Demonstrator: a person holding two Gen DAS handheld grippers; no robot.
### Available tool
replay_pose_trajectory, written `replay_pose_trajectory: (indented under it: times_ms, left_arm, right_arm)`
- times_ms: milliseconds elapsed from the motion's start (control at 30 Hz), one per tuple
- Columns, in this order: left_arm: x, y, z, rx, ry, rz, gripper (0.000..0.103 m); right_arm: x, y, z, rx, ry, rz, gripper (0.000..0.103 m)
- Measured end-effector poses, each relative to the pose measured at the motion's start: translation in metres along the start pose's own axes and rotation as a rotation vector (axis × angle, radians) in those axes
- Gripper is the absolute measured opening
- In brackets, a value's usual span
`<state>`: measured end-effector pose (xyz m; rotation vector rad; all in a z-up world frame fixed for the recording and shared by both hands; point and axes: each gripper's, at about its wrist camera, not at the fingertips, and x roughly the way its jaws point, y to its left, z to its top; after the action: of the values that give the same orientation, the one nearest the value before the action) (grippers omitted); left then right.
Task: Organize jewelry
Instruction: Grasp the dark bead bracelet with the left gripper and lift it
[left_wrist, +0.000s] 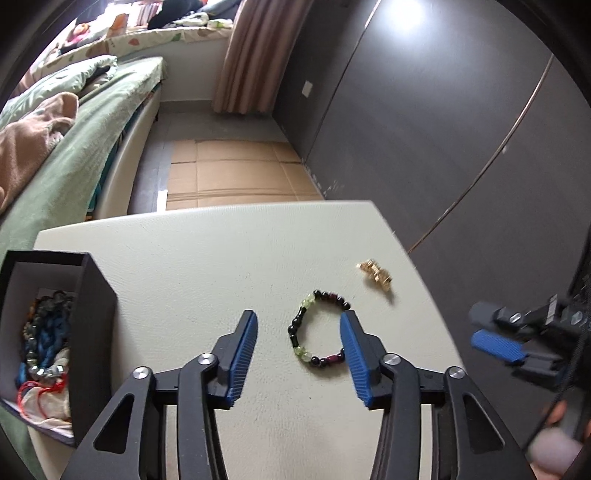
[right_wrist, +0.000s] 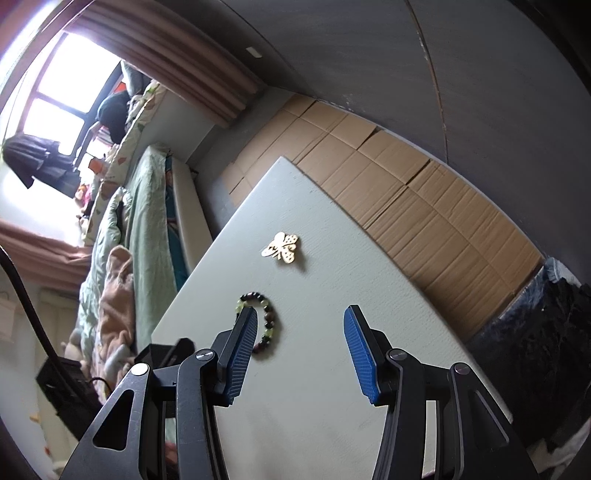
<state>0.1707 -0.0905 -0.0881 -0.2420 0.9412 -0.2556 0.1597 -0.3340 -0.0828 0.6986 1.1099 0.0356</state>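
A beaded bracelet (left_wrist: 319, 329) of dark, green and maroon beads lies on the white table (left_wrist: 207, 258). My left gripper (left_wrist: 299, 332) is open just above it, its right finger (left_wrist: 356, 354) over the bracelet's right side. A gold butterfly brooch (left_wrist: 375, 276) lies beyond, to the right. A black box (left_wrist: 92, 332) at the left holds several tangled pieces of jewelry (left_wrist: 44, 343). My right gripper (right_wrist: 299, 332) is open and empty over the table; in its view the bracelet (right_wrist: 264, 325) sits by its left finger and the brooch (right_wrist: 282, 248) lies farther off.
The right gripper (left_wrist: 498, 345) shows at the right edge of the left wrist view, off the table's side. A bed with green bedding (left_wrist: 74, 147) runs along the left. Flattened cardboard (left_wrist: 236, 177) covers the floor beyond the table. A dark wardrobe wall (left_wrist: 443, 129) stands at the right.
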Motion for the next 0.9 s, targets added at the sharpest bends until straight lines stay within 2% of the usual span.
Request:
replay_pose_trajectory:
  times_ms: [367,467,533,567,600,633,700,800,900]
  left_arm:
    - [0.038,-0.009,-0.009,0.075,0.04,0.078,0.039]
    - [0.042,-0.009,-0.008,0.096,0.029,0.104,0.037]
    - [0.043,-0.011,-0.008,0.12,0.022,0.132,0.032]
    - [0.043,-0.013,-0.009,0.138,0.023,0.163,0.025]
    - [0.044,-0.014,-0.009,0.145,0.028,0.172,0.012]
    - [0.044,-0.014,-0.008,0.141,0.04,0.153,0.008]
    - [0.043,-0.008,-0.005,0.107,0.063,0.101,0.008]
    - [0.038,-0.005,-0.003,0.11,0.039,0.121,0.008]
    - [0.027,0.0,0.003,0.084,0.016,0.086,0.008]
  right_arm:
    - [0.005,-0.007,0.014,0.029,-0.002,-0.011,0.05]
    - [0.012,-0.008,0.019,0.035,0.009,-0.013,0.05]
    - [0.017,-0.006,0.021,0.026,0.017,-0.023,0.05]
    - [0.019,-0.004,0.022,0.018,0.02,-0.028,0.05]
    - [0.021,-0.002,0.023,0.008,0.024,-0.032,0.05]
    - [0.024,0.001,0.023,-0.003,0.028,-0.033,0.05]
    - [0.027,0.005,0.024,-0.017,0.035,-0.026,0.05]
    - [0.036,0.009,0.024,-0.019,0.051,0.001,0.05]
    - [0.048,0.013,0.024,-0.011,0.067,0.035,0.05]
